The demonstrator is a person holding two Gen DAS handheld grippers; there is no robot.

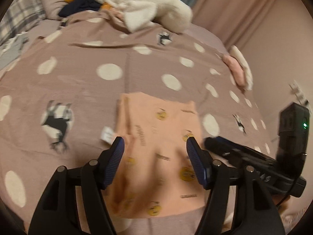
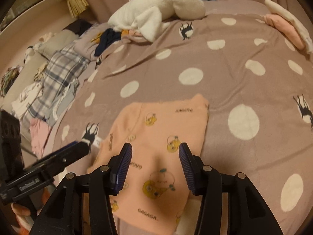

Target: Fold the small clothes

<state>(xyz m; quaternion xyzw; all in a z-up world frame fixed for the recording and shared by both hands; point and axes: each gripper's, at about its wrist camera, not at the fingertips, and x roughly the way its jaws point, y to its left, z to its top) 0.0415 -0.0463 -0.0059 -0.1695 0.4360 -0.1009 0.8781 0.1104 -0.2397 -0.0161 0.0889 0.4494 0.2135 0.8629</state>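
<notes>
Covering bed: polka-dot duvet (image 2: 215,74), curtained backdrop (image 1: 244,9).

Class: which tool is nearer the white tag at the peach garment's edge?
Left. The left tool hovers just beside the tag; the right tool hovers over the garment, farther away.

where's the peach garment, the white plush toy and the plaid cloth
peach garment (image 2: 156,137), right wrist view, on its printed middle
white plush toy (image 2: 156,9), right wrist view, on its body
plaid cloth (image 2: 62,68), right wrist view, on its middle
</notes>
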